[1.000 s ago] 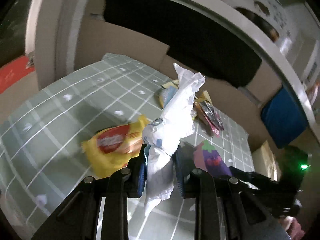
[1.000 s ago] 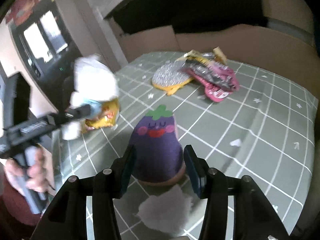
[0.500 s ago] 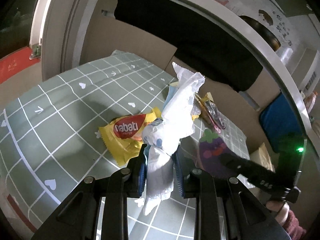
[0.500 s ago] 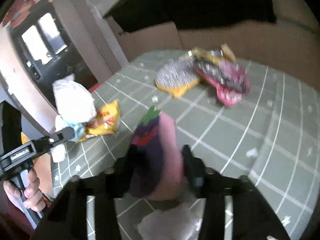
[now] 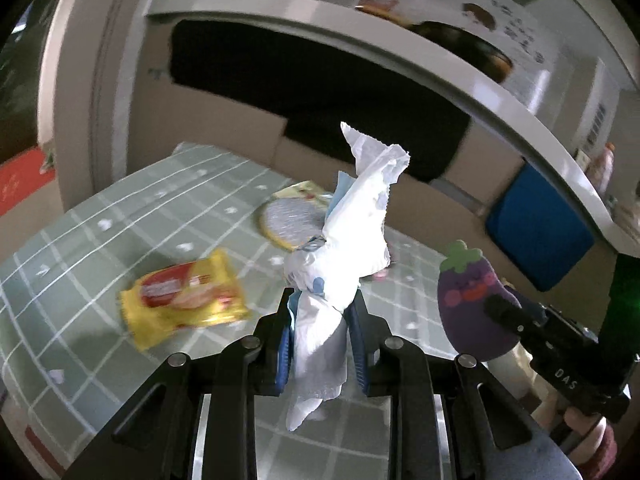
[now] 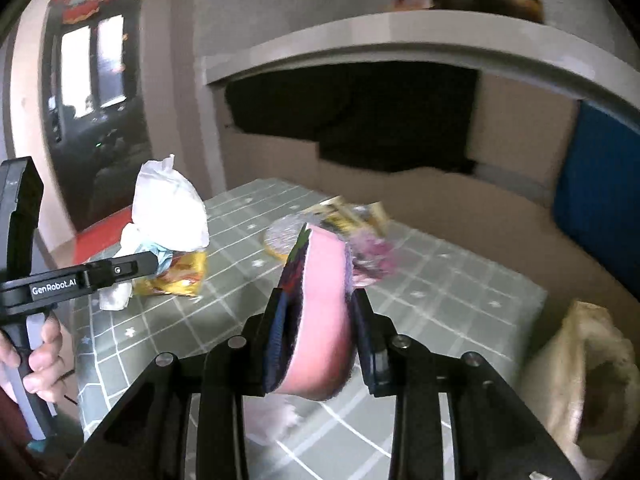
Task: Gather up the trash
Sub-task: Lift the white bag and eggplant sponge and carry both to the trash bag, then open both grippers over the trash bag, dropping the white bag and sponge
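Readable writing: "GenRobot.AI" in white on the left gripper's (image 6: 132, 268) black arm, and "DAS" on the body of the right gripper (image 5: 500, 312). The yellow snack packet (image 5: 184, 300) has a red label, too blurred to read.

The left gripper is clamped on a crumpled white tissue wad (image 5: 344, 256), held above the tabletop (image 5: 100, 240) and pointing slightly downward; a hand (image 6: 40, 356) grips its handle.

The right gripper, also tilted downward, has its jaws closing on a purple eggplant-shaped sponge (image 6: 320, 320) with a pink side, pressed between the pads and raised off the tabletop.

The yellow packet lies on the tabletop beside the tissue wad; a round silver-and-yellow wrapper (image 5: 292, 220) lies beyond it.
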`<state>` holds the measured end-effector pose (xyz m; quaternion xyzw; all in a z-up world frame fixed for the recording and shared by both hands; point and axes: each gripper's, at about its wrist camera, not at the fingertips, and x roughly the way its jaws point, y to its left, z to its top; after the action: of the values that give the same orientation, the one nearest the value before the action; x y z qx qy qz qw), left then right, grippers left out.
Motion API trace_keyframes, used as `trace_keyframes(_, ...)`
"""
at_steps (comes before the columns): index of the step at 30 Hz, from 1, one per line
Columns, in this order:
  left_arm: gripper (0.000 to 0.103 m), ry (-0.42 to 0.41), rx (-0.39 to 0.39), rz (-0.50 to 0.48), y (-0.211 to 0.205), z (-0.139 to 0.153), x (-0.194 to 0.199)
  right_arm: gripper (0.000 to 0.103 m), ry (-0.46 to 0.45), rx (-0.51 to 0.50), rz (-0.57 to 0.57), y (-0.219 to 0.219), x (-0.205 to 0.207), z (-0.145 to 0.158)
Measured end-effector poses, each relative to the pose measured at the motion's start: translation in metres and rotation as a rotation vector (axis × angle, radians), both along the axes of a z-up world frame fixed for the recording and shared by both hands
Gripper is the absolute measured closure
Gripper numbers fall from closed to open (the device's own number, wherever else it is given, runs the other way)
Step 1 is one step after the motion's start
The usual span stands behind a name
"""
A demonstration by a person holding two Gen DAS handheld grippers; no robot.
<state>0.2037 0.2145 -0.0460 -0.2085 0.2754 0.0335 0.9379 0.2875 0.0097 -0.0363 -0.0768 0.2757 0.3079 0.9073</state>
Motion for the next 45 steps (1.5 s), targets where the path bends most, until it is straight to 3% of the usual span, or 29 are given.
trace_keyframes(13,0.077,-0.078,0.084,-0.249,-0.156,0.038,0.068,0.073,-0.136,0.05,-0.255,-0.141,-0.013,0.045)
trace_keyframes(17,0.077,-0.072,0.09,-0.343,-0.205,0.036,0.093,0.073,-0.171,0.03,-0.354,-0.185,-0.011,0.052)
trace_keyframes(25,0.077,-0.012,0.083,-0.47,-0.28,0.016,0.138,0.073,-0.149,0.022,-0.504,-0.252,0.006,0.041)
trace_keyframes(34,0.077,0.07,0.06,-0.528,-0.32,-0.009,0.173,0.073,-0.073,0.024,-0.543,-0.277,0.028,0.008)
trace_keyframes(45,0.077,0.126,0.053,-0.575,-0.335,-0.033,0.187,0.073,-0.013,0.046,-0.563,-0.291,0.039,-0.017)
